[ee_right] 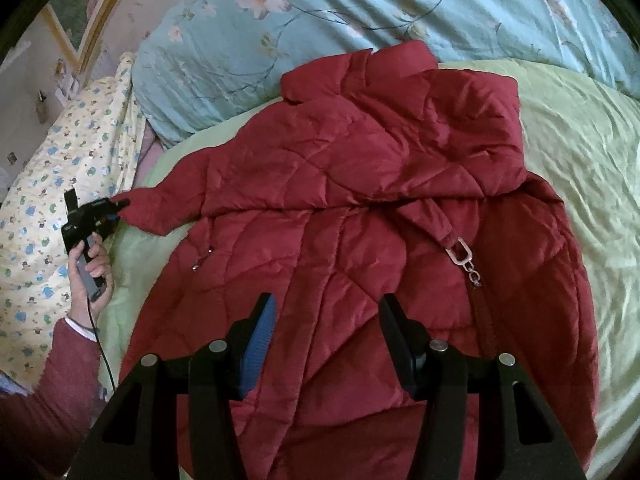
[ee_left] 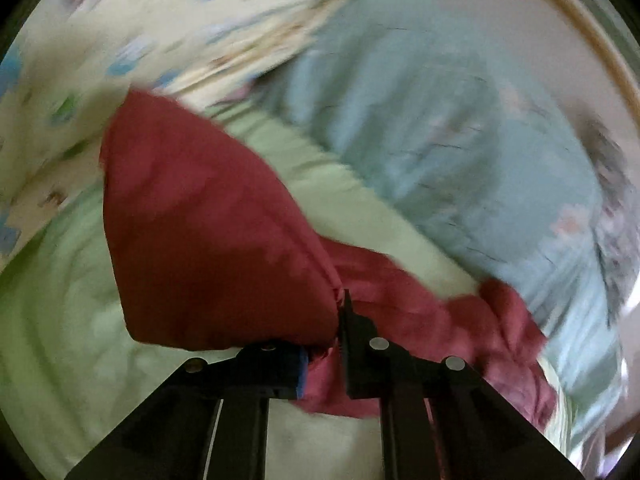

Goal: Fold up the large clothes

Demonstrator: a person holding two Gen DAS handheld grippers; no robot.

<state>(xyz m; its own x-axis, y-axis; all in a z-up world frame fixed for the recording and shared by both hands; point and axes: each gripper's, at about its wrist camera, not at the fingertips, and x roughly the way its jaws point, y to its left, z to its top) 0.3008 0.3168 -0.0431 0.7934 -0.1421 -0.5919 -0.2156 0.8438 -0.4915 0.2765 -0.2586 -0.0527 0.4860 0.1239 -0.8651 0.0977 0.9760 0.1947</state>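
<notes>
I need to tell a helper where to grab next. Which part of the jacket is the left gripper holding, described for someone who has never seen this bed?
On the green sheet lies a red quilted jacket. From its body one sleeve stretches toward the yellow patterned quilt. The left gripper is shut on that sleeve's tip, the only part pulled away.

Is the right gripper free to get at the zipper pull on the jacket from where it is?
Probably yes. The right gripper is open over the red jacket, and the zipper pull lies uncovered beyond its right finger. The left gripper is shut on the sleeve cuff, far off.
</notes>
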